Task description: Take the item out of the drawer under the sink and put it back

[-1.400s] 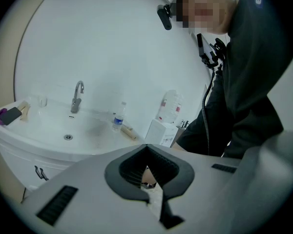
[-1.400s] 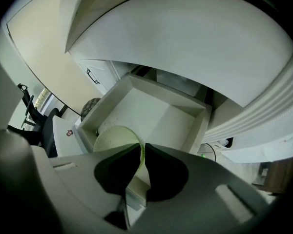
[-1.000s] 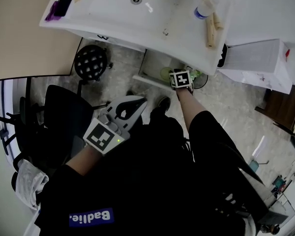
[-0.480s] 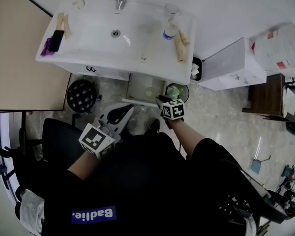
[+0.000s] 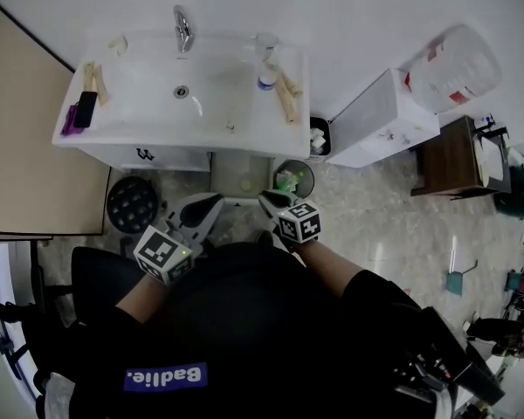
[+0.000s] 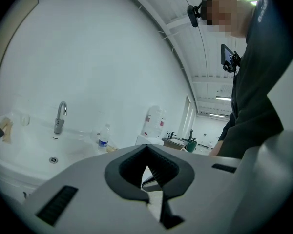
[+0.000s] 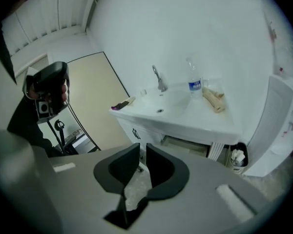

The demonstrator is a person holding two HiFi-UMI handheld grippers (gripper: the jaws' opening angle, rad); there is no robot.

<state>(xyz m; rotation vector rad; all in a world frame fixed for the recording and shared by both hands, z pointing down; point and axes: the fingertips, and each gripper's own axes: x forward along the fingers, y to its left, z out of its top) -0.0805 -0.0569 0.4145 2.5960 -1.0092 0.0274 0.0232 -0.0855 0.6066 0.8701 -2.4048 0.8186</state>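
Shut jaw to jaw on nothing at the left gripper; narrowed to a slim gap at the right gripper, having just been closing, with only floor showing between. Held up side by side before the person's chest, well above the open drawer under the sink. Lying inside that drawer, apart from both grippers: a small pale round item, too small to name. Judged a pause between handlings, with nothing carried and the item in its place; cannot tell from this alone whether already lifted out and returned or not yet touched. If not yet touched, calls next for spreading one pair of jaws wide, stooping low and reaching in under the basin's edge without knocking the round bin just beside the drawer; if returned, perhaps only for nudging the drawer closed
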